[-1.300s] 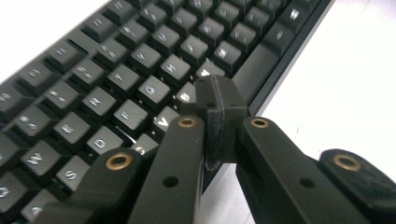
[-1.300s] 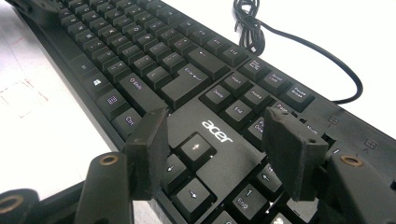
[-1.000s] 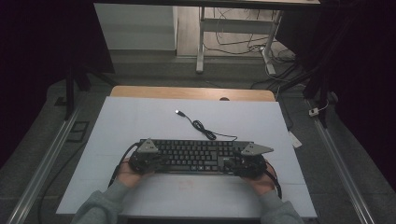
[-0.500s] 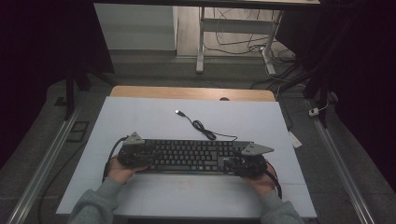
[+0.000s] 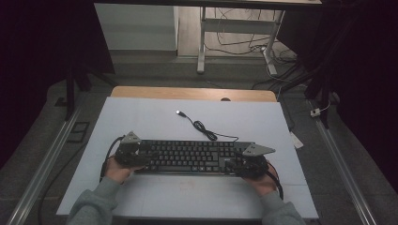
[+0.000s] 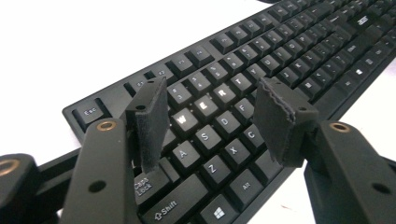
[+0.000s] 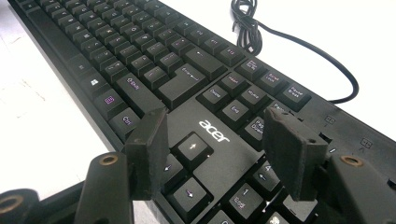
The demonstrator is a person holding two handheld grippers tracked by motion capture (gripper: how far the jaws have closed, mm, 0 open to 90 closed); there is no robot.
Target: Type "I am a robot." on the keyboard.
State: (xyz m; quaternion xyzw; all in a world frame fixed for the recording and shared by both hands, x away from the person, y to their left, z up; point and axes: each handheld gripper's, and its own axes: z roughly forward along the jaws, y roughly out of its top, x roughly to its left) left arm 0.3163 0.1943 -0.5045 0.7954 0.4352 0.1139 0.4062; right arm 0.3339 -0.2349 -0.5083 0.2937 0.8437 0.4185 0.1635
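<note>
A black Acer keyboard [image 5: 192, 157] lies across the near part of the white mat [image 5: 141, 117]. Its cable [image 5: 202, 127] curls away to a USB plug [image 5: 179, 112]. My left gripper [image 5: 133, 153] hangs over the keyboard's left end. In the left gripper view it [image 6: 212, 100] stands open above the W, E, R and A, S, D keys [image 6: 205, 105]; its jaws have just been opening, with nothing between them. My right gripper [image 5: 245, 162] is at the keyboard's right end. It [image 7: 215, 126] is open over the acer logo [image 7: 214, 130] and arrow keys, gripping nothing.
A wooden table edge [image 5: 192, 93] shows behind the mat. Metal rails [image 5: 44, 164] run along both sides. A small white tag [image 5: 296, 139] lies off the mat's right edge. Desk legs and loose cables [image 5: 234, 42] stand on the floor beyond.
My left gripper has slid left along the keyboard toward its left end. The right gripper and the keyboard have stayed put.
</note>
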